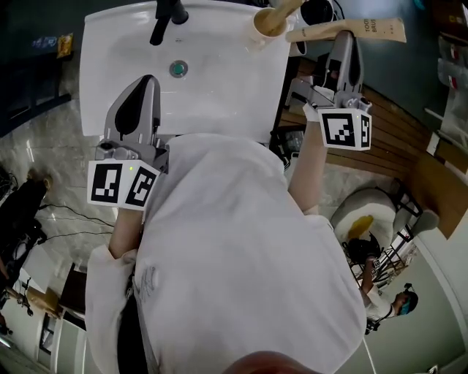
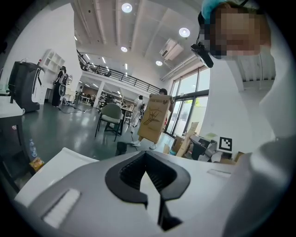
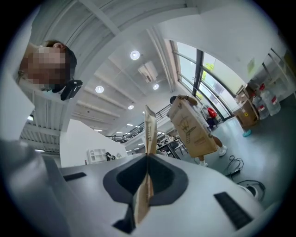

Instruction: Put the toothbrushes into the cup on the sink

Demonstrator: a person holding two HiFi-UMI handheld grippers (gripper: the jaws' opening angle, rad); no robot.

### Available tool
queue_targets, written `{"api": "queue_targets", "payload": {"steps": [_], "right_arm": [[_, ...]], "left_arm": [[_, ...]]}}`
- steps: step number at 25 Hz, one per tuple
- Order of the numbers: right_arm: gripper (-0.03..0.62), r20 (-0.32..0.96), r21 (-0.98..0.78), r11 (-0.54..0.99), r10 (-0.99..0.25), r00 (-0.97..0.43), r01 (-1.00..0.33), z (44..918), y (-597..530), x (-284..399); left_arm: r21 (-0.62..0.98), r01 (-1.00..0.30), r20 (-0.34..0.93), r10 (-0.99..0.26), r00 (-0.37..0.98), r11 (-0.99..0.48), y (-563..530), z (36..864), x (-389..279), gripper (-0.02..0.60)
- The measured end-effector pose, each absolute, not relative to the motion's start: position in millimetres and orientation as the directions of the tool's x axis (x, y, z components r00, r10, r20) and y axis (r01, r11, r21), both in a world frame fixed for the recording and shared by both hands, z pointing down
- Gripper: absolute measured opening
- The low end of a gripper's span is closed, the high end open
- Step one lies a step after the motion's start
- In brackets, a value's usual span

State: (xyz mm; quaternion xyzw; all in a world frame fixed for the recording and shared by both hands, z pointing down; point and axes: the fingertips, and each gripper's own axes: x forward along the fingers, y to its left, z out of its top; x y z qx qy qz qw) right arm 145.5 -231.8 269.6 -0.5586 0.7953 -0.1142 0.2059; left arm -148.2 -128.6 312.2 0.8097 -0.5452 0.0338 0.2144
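Observation:
A white sink (image 1: 110, 44) fills the top of the head view. On its far right corner stands a tan cup (image 1: 268, 23) with a bamboo toothbrush (image 1: 284, 9) leaning in it. My right gripper (image 1: 344, 36) is shut on a flat kraft toothbrush package (image 1: 365, 29), held level just right of the cup. In the right gripper view the package (image 3: 150, 134) stands edge-on between the pads of the right gripper (image 3: 147, 159). My left gripper (image 1: 142, 84) hovers over the sink's near left rim. Its jaws, seen in the left gripper view (image 2: 147, 157), are shut on nothing.
A black faucet (image 1: 167, 16) and a drain (image 1: 178, 69) sit in the sink's middle. Wooden boards (image 1: 395, 139) lie to the right, and cables (image 1: 58, 219) trail on the marble floor at left. A person (image 1: 398, 299) is at the lower right.

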Motion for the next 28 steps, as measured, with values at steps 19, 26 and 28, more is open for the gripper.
{"api": "queue_targets", "payload": {"steps": [19,26,28], "right_arm": [[0.015,-0.082,-0.32,0.331,-0.943,-0.323,-0.888,328.7,-269.5,113.5],[0.015,-0.004,-0.287,0.325,-0.941,-0.338,-0.901,355.8,-270.3,104.0],[0.015,0.018,-0.28,0.319,-0.941,-0.337,-0.905,363.9,-270.4,102.0]], "left_arm": [[0.31,-0.906,0.305,-0.873,0.381,-0.287,-131.6,313.5,-157.2,-0.003],[0.31,-0.907,0.301,-0.875,0.379,-0.286,-131.7,314.3,-160.1,-0.003],[0.311,-0.906,0.299,-0.875,0.381,-0.288,-132.0,315.6,-160.3,-0.003]]}}
